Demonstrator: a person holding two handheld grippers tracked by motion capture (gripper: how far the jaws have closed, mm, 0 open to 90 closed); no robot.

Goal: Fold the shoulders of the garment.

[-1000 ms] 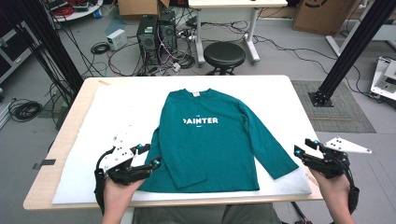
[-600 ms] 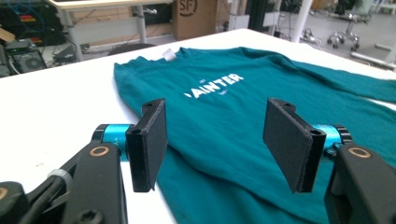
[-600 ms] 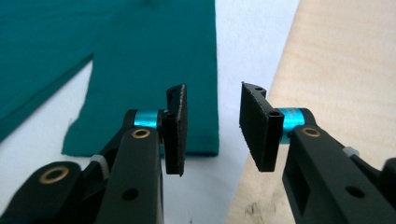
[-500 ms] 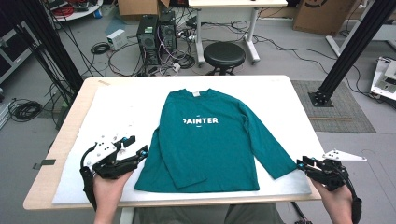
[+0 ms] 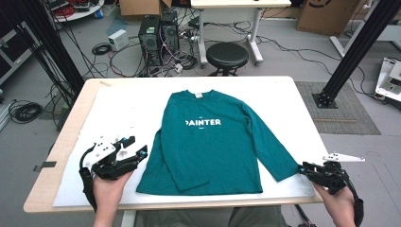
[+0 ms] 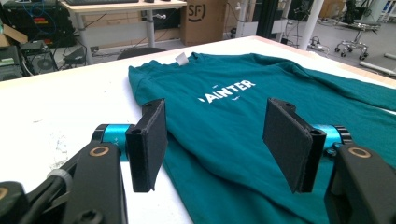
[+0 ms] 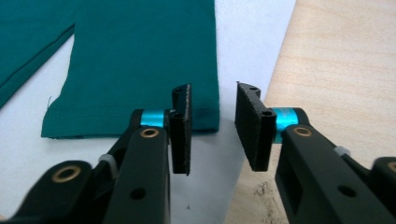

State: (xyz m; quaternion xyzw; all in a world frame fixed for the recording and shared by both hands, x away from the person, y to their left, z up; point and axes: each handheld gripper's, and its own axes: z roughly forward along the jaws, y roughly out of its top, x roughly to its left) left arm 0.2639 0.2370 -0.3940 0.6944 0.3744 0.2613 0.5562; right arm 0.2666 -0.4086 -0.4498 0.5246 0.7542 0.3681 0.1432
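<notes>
A teal long-sleeve shirt (image 5: 208,142) with white "PAINTER" lettering lies flat, face up, on the white sheet (image 5: 118,109). My left gripper (image 5: 139,153) hovers just left of the shirt's lower left side. In the left gripper view my left gripper (image 6: 215,144) stands wide open, with the shirt (image 6: 243,107) spread beyond it. My right gripper (image 5: 302,169) sits at the end of the right sleeve. In the right gripper view my right gripper (image 7: 212,126) has just been closing its jaws. The cuff (image 7: 116,122) corner shows in the gap, and the pads do not press on it.
The sheet covers most of the wooden table (image 7: 336,70), leaving bare wood at the right edge beside my right gripper. A black stool (image 5: 228,56), computer towers (image 5: 158,33) and cables stand on the floor behind the table.
My right gripper has sunk toward the table at the sleeve's cuff and its jaws have narrowed. My left gripper has drifted slightly left, away from the shirt's hem.
</notes>
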